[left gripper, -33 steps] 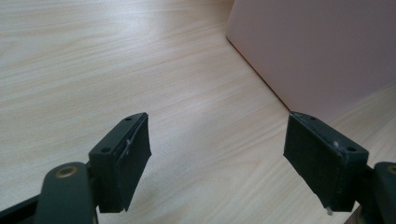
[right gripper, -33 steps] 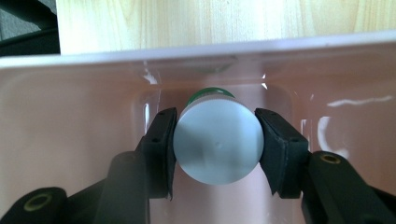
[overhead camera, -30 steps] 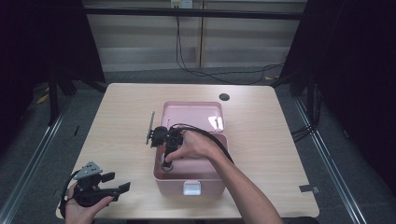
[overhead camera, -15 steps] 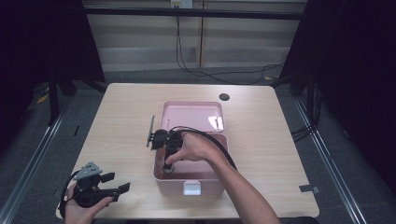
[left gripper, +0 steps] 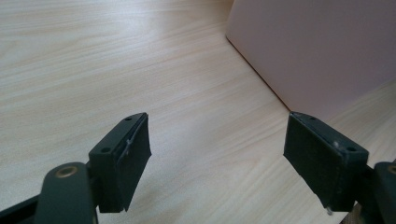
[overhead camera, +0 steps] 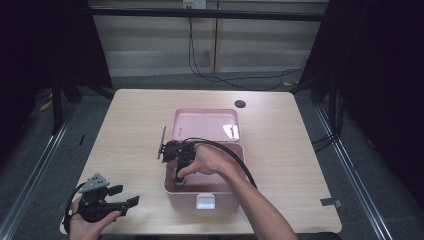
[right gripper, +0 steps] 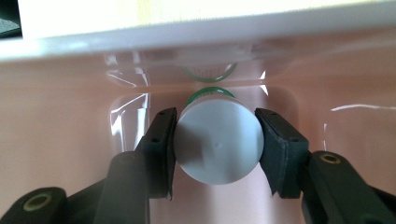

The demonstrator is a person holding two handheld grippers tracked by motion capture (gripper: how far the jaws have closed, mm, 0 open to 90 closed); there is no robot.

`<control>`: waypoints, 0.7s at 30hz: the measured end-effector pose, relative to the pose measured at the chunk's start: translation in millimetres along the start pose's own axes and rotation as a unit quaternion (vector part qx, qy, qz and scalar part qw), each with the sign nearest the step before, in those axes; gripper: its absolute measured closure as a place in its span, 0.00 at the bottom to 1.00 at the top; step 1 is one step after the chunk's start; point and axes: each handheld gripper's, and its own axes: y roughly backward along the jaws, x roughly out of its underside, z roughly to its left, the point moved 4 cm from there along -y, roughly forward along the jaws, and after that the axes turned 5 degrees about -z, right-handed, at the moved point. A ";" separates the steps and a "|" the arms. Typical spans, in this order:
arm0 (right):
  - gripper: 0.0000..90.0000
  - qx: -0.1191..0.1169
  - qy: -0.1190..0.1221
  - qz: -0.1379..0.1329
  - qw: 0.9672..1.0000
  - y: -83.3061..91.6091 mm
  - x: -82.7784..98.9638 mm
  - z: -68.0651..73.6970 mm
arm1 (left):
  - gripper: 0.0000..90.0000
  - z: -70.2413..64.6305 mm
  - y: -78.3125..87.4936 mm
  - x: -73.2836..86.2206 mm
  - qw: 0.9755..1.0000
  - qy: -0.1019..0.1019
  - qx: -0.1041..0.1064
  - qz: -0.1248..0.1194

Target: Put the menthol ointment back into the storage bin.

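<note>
A pink box (overhead camera: 227, 192) with its lid up stands in the middle of the table. My right gripper (overhead camera: 179, 176) reaches down into its left front part, shut on a white bottle (right gripper: 217, 142) with a green cap; both pads press its sides, and its cap end points at the box's inner wall (right gripper: 70, 121). My left gripper (overhead camera: 127, 201) rests near the table's front left corner, held in a hand, jaws wide open over bare wood (left gripper: 187, 121) with nothing between them. The box's outer wall (left gripper: 317, 51) stands just beyond its right jaw.
The box's white latch (overhead camera: 206, 201) faces the front edge. A dark round hole (overhead camera: 240, 104) lies in the tabletop behind the box. The right gripper's cable (overhead camera: 235, 155) loops over the box. Light wood stretches to the left and right of the box.
The right gripper has shifted only slightly inside the box with the bottle in it. The left gripper has stayed where it was.
</note>
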 end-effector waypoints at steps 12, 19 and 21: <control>0.57 0.009 0.005 0.005 1.000 -5.4 -1.6 0.6 | 0.25 0.0 -0.2 0.0 1.000 0.000 0.001 0.000; 0.57 0.007 0.003 0.009 1.000 -7.4 -1.7 0.6 | 0.25 0.1 0.0 0.1 1.000 0.000 0.000 0.001; 0.57 0.004 0.003 0.010 1.000 -7.6 -1.3 0.5 | 0.25 -0.3 -0.1 0.2 1.000 0.001 0.001 0.001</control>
